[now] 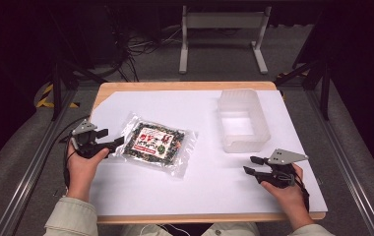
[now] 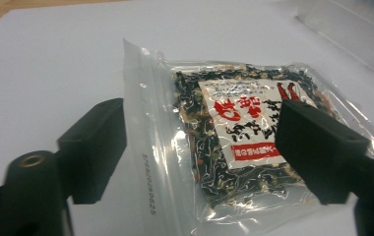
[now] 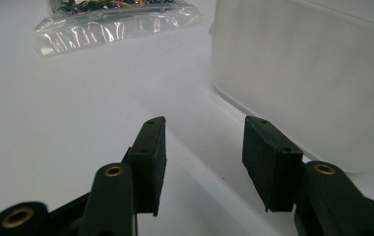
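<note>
A clear zip bag of dark dried food with a red and white label (image 1: 156,142) lies flat on the white sheet, left of centre. My left gripper (image 1: 111,137) is at the bag's left end, open. In the left gripper view the bag (image 2: 234,132) lies between and beyond the two spread jaws of that gripper (image 2: 200,147), and the pads do not press on it. My right gripper (image 1: 253,165) rests open at the right front with nothing between its jaws. Its own view has this gripper (image 3: 204,147) low over the sheet, beside the translucent plastic container (image 3: 313,73), with the bag (image 3: 111,24) far off.
The translucent container (image 1: 243,120) stands empty at the back right of the white sheet (image 1: 214,187), which covers a wooden table (image 1: 175,85). Metal rails (image 1: 27,167) run along both sides. A white stand (image 1: 222,29) and cables are on the floor beyond.
</note>
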`<state>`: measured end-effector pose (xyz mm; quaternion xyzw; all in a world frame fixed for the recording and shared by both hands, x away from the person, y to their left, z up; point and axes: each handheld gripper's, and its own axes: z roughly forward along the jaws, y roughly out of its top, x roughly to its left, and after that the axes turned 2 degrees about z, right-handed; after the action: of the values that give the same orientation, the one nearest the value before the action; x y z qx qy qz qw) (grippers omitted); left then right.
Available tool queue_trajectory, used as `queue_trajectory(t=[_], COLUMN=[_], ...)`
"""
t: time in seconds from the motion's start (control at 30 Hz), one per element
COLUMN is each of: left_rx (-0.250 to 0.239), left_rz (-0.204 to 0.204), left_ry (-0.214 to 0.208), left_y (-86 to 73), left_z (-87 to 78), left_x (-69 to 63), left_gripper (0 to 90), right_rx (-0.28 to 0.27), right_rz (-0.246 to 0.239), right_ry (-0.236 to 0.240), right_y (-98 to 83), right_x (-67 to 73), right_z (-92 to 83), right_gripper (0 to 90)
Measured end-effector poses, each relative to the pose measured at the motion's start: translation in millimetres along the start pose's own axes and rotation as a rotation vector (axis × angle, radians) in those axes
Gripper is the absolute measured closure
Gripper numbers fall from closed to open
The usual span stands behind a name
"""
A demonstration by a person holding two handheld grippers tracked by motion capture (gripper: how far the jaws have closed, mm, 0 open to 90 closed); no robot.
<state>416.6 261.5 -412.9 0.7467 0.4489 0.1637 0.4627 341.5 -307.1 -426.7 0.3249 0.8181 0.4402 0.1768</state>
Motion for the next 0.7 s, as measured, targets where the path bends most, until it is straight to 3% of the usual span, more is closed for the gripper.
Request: queue_trajectory(t=[0.13, 0.3, 0.47, 0.7], left_rx=[0.007, 0.048, 0.078, 0.097], left_rz=[-0.023, -0.071, -0.082, -0.084], left_ry=[0.01, 0.026, 0.027, 0.037], left_y=[-4.1, -12.4, -17.1, -24.5], left_z=[3.6, 11.6, 17.1, 22.1], left_x=[4.1, 16.4, 20.9, 21.1], left_gripper=[32.8, 33.3, 31.2, 40.0], right_rx=[0.003, 0.003, 0.007, 0.008], right_rz=[-0.004, -0.005, -0.006, -0.008], right_ry=[0.002, 0.001, 0.0, 0.0], right_y=[0.2, 0.2, -0.1, 0.0], right_x=[0.8, 0.8, 0.8, 1.0], right_z=[0.5, 0.6, 1.1, 0.9], right_gripper=[51.8, 51.6, 51.2, 50.9])
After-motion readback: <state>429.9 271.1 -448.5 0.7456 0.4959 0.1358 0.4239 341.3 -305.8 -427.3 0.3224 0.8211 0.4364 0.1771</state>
